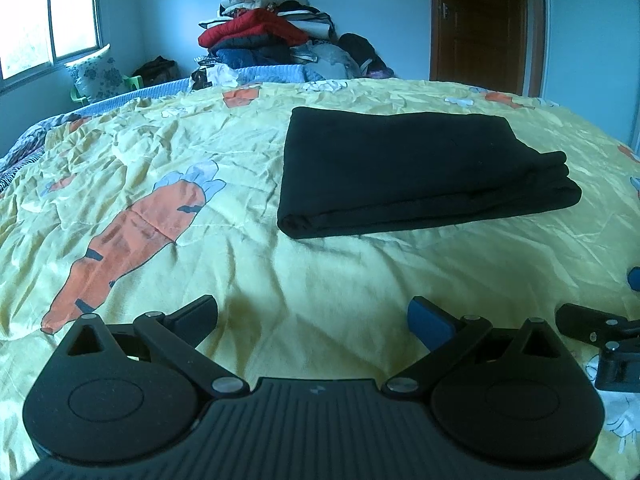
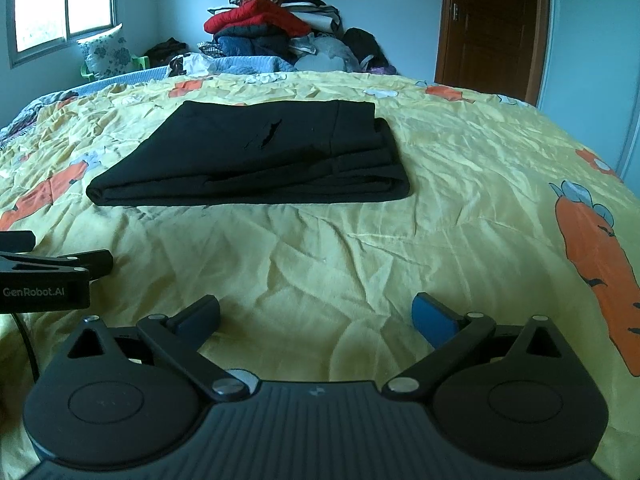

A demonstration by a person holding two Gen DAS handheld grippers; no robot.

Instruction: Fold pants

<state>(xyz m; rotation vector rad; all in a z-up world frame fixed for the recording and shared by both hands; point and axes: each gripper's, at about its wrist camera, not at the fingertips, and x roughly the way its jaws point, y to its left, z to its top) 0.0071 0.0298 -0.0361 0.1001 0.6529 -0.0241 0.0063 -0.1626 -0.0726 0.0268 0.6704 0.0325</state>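
The pants (image 1: 416, 168) are not in either claw. We hold the left gripper (image 1: 314, 320) with its jaws spread wide and nothing between them, low over bare yellow bedspread (image 1: 320, 272). Our right gripper (image 2: 318, 318) is released the same way, fingers apart over the wrinkled cover. The two tools sit near each other: part of the right one shows at the right edge of the left wrist view, and the left one, marked GenRobot.AI, shows at the left edge of the right wrist view.

Beyond both claws, apart from them, the black pants lie folded into a flat, layered rectangle on the bedspread, their stacked edges showing along the near side. Orange carrot prints (image 1: 132, 236) dot the cover. Past the far edge of the bed we see a tall pile of clothes (image 1: 264, 28) against the wall, a window (image 1: 48, 16) to its left and a brown door (image 1: 480, 20) to its right.
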